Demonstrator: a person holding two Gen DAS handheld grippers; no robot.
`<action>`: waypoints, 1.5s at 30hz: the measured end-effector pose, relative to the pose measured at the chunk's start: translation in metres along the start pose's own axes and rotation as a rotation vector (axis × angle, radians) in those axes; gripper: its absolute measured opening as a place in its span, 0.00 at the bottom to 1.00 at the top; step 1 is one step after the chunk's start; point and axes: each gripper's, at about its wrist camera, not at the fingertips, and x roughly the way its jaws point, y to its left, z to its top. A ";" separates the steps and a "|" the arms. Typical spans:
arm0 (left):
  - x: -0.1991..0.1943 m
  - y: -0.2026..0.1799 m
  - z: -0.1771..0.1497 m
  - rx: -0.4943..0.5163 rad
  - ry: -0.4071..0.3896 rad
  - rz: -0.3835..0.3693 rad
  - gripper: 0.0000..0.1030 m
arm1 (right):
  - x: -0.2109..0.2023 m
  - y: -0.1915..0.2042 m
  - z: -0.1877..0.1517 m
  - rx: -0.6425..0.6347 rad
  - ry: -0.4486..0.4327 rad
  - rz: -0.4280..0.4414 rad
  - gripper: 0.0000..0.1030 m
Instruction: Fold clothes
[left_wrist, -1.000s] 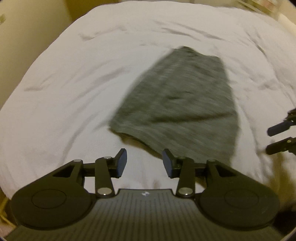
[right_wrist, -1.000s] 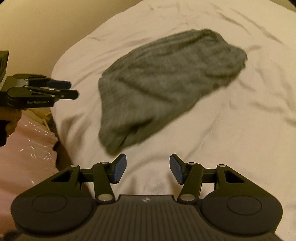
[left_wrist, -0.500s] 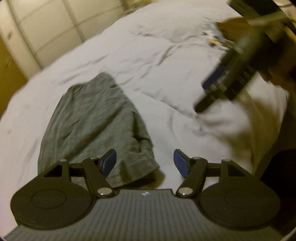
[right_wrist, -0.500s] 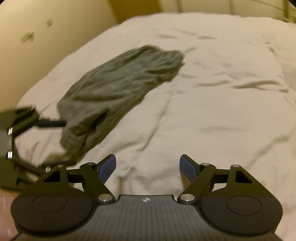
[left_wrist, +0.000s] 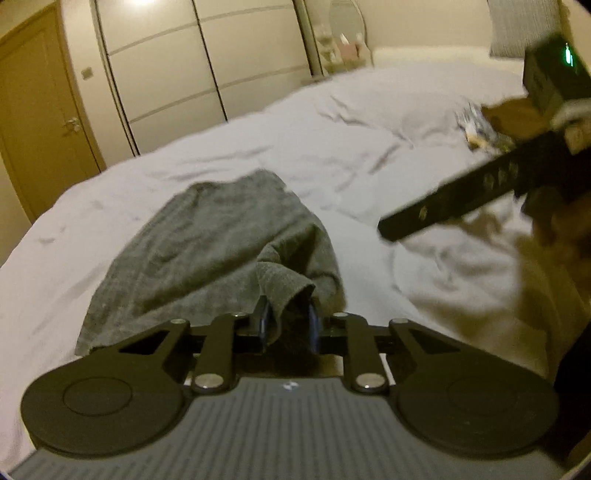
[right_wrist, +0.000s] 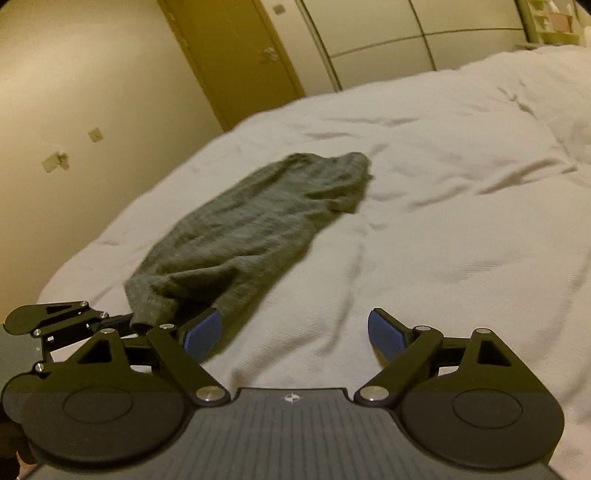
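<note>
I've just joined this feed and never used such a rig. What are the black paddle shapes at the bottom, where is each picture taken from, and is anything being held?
There is no robot arm: a person holds a hand-held two-finger gripper in each hand, and each carries a fisheye camera looking forward along its fingers. The black shapes at the bottom of each picture are that gripper's own linkages.

The left wrist view shows the left gripper shut on the near corner of a grey knitted garment, which lies on a white bed cover. The dark bar at right is the right gripper, blurred.

The right wrist view shows the right gripper open and holding nothing, above the cover beside the garment. The left gripper appears at the lower left edge, at the garment's corner.
</note>
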 end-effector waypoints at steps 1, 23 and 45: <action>-0.002 0.002 -0.001 -0.007 -0.018 0.007 0.17 | 0.004 0.002 -0.002 -0.013 -0.006 0.006 0.86; -0.039 0.004 -0.002 -0.033 -0.104 0.111 0.05 | 0.021 0.061 -0.010 -0.204 -0.199 -0.268 0.86; -0.053 -0.006 -0.032 0.177 0.057 0.200 0.31 | -0.049 0.045 -0.046 -0.210 -0.137 -0.027 0.86</action>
